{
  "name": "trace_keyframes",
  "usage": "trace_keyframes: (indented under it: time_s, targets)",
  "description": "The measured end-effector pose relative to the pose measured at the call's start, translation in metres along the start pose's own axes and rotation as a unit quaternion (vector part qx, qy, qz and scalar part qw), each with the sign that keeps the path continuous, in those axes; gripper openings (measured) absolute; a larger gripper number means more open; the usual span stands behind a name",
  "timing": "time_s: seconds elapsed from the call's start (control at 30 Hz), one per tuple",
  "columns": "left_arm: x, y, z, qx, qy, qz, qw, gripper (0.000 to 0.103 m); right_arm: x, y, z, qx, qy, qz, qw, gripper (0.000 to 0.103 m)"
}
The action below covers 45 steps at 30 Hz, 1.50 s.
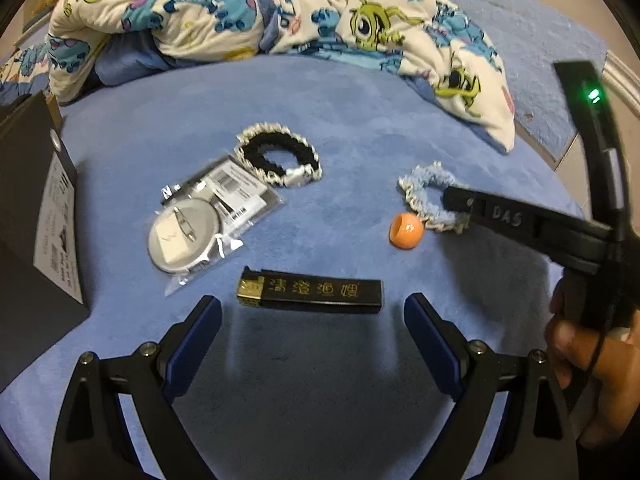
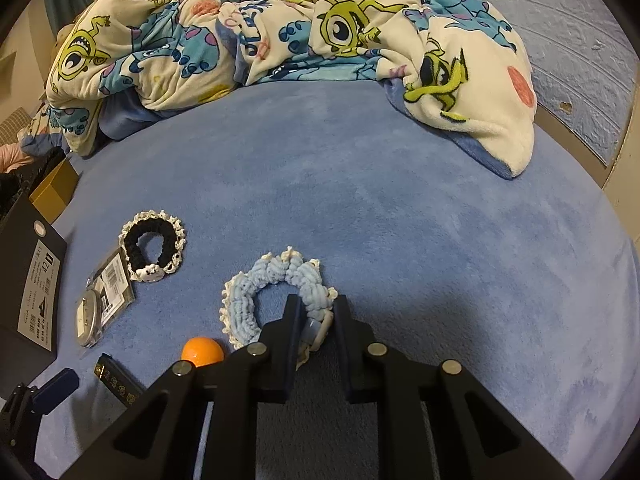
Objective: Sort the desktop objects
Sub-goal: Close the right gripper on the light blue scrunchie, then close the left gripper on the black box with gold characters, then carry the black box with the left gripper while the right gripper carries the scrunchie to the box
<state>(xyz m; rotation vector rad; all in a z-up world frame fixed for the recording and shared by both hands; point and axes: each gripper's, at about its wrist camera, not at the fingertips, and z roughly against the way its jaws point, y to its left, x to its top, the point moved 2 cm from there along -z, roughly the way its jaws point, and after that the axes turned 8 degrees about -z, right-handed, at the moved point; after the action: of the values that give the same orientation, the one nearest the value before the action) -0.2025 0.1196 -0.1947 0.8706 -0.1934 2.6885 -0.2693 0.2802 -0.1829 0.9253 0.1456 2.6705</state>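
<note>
Fleece bedcover (image 2: pixel 400 208), blue, bears crumpled cartoon blanket (image 2: pixel 280 20) along far edge.

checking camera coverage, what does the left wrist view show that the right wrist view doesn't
Only the left wrist view: the person's hand on the right gripper's handle, and the gold characters on the black stick.

Only the right wrist view: the right gripper shut on the blue scrunchie, seen close.

Both: black scrunchie, orange ball, bagged badge, black box.
</note>
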Motion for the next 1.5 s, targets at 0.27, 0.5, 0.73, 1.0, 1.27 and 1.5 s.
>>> trace_keyframes:
  time_s: [0.27,0.5,0.73,1.0,1.27,1.5]
  targets:
    - [0.004,-0.007,-0.019,0.025,0.006,-0.014,0.9996,0.093,0.001,-0.001,0.002,0.007,-0.002,-0.001,1.000,0.015]
    - [0.002,-0.004,-0.018,0.015,-0.006,-0.013,0.9998,0.082,0.002,-0.004,0.003,0.008,-0.003,-0.005,1.000,0.015]
    - [0.003,0.000,-0.004,0.021,-0.018,-0.013,0.9995,0.082,0.003,-0.006,0.007,0.011,-0.008,-0.007,1.000,0.015]
    - [0.008,0.013,0.021,0.034,-0.033,-0.003,0.9989,0.082,0.006,-0.005,0.019,0.009,-0.019,-0.006,1.000,0.015]
    - [0.012,0.027,0.045,0.048,-0.052,0.006,0.9975,0.082,0.007,0.010,0.035,0.016,-0.031,0.011,0.999,0.015]
    - [0.022,0.042,0.071,0.059,-0.069,0.018,0.9957,0.082,0.010,0.038,0.058,0.030,-0.047,0.033,0.998,0.015]
